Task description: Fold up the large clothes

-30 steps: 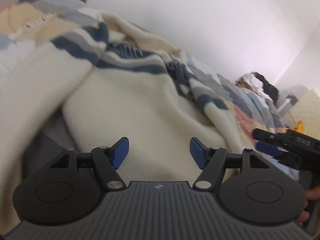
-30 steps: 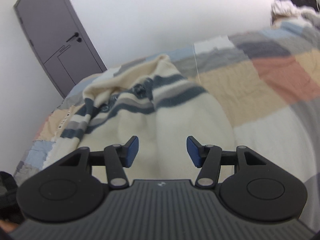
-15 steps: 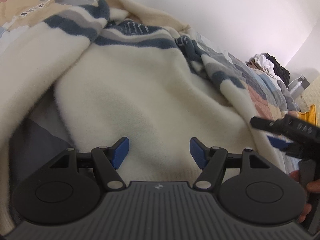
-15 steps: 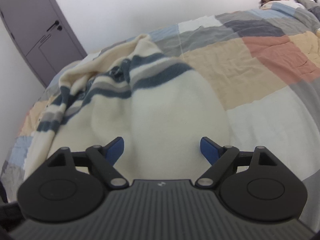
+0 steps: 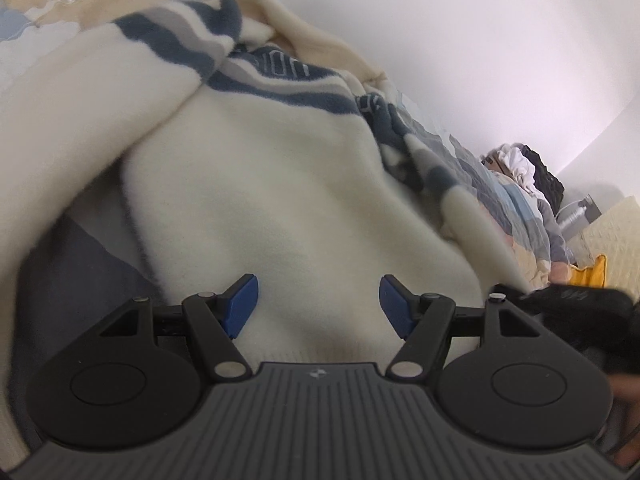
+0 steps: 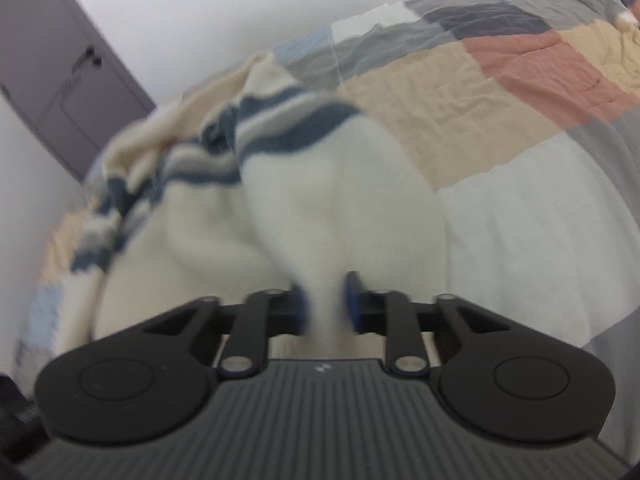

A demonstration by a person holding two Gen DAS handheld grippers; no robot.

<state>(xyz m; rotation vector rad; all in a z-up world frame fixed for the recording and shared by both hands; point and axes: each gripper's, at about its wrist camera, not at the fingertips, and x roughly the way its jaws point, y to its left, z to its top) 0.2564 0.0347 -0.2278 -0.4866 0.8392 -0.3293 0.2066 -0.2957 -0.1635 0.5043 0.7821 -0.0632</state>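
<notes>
A cream fleece sweater [image 5: 280,200] with navy and grey stripes lies rumpled on the patchwork bedspread [image 6: 500,92]. My left gripper [image 5: 318,304] hovers open just above the sweater's hem, its blue pads apart with cream fabric below them. In the right wrist view, my right gripper [image 6: 326,304] is shut on a bunched fold of the sweater [image 6: 340,200] near its hem, the cloth pinched between the blue pads. The right gripper's black body [image 5: 576,312] shows blurred at the right edge of the left wrist view.
A grey door [image 6: 60,72] stands at the back left. A pile of other clothes [image 5: 528,172] lies at the far end of the bed. A cream quilted surface with a yellow item [image 5: 588,276] sits at the right. White walls close in behind.
My right gripper went from wide open to shut, pinching a fold of the sweater, and sank slightly. The left gripper stayed open over the hem, barely moving.
</notes>
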